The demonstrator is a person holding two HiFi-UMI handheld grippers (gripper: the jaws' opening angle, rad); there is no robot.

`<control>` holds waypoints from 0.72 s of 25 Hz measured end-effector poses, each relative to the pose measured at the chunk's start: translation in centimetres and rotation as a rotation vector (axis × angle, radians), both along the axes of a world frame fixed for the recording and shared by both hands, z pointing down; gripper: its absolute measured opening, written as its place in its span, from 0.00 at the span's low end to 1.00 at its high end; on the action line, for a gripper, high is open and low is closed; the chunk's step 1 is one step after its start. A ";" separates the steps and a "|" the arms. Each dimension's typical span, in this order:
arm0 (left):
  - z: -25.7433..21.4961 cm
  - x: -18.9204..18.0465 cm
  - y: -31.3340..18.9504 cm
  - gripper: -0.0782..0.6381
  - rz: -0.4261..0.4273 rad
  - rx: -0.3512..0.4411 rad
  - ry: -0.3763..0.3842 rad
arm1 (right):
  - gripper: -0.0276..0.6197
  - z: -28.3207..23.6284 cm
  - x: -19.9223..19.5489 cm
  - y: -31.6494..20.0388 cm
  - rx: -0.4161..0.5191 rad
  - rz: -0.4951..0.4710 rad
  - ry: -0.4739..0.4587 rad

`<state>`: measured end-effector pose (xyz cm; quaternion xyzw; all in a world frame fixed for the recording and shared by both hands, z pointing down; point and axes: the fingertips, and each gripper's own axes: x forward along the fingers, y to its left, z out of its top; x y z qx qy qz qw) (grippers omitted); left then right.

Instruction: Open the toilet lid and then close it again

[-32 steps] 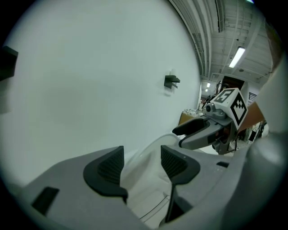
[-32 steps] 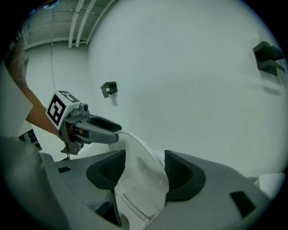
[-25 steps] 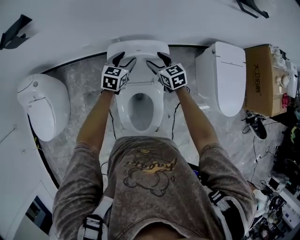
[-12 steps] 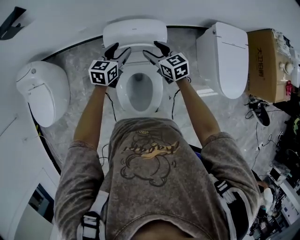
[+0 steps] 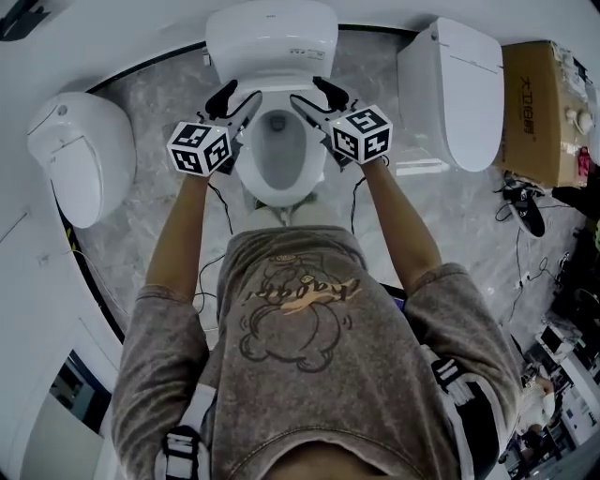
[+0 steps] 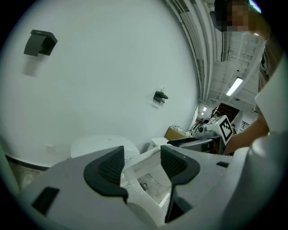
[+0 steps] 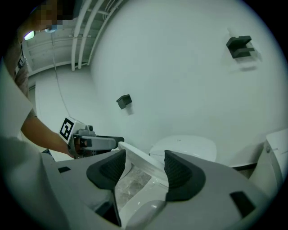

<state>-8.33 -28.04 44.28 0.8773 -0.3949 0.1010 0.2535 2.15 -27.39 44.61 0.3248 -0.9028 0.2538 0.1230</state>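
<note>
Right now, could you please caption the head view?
Toilet lid raised; the person's left gripper and right gripper, both open, at either side of the toilet seat.

The white wall [image 5: 141, 28] curves behind, with a black bracket [image 6: 40, 42] fixed on it, and the floor [image 5: 155, 103] is grey marble. A cardboard box [image 5: 539, 108] sits at the right. A strip light [image 6: 235, 86] shines on the ceiling.

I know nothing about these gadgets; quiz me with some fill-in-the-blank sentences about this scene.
The head view shows ___ toilets. The left gripper and right gripper flank the ___ one. Both grippers' jaws stand ___. The cardboard box sits at the person's far ___.
Missing: three; middle; apart; right.
</note>
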 end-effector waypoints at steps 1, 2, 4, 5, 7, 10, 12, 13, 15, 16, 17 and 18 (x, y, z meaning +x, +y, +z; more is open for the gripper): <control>0.2 -0.1 1.0 0.45 0.005 0.006 0.000 | 0.45 0.2 -0.1 0.9 -0.006 0.011 -0.003; 0.3 -0.1 2.0 0.45 0.011 0.014 0.000 | 0.46 0.4 -0.1 1.7 -0.011 0.021 -0.003; 0.5 0.1 3.9 0.45 0.020 0.037 0.003 | 0.46 0.7 0.0 3.4 -0.019 0.042 0.003; 0.6 0.2 4.9 0.45 0.024 0.049 0.004 | 0.46 0.9 0.1 4.3 -0.023 0.055 0.007; 1.0 0.5 6.8 0.45 0.031 0.062 0.003 | 0.45 1.2 0.3 6.1 -0.029 0.076 0.013; 2.0 0.8 10.0 0.45 0.048 0.035 -0.021 | 0.46 2.1 0.3 9.2 -0.037 0.079 0.036; 2.8 0.9 12.2 0.45 0.067 0.010 -0.037 | 0.46 2.9 0.3 11.5 -0.048 0.068 0.049; 3.2 0.9 13.1 0.45 0.078 0.003 -0.043 | 0.46 3.2 0.3 12.3 -0.055 0.062 0.046; 4.2 1.2 14.6 0.45 0.098 -0.005 -0.052 | 0.46 4.0 0.4 13.6 -0.073 0.051 0.018; 4.8 1.3 15.4 0.45 0.106 -0.010 -0.058 | 0.46 4.6 0.4 14.3 -0.082 0.042 0.010; 5.6 1.5 16.4 0.45 0.114 -0.019 -0.068 | 0.46 5.3 0.4 15.2 -0.090 0.028 0.014; 6.5 1.7 17.6 0.46 0.119 -0.032 -0.077 | 0.46 6.2 0.3 16.4 -0.099 0.010 0.025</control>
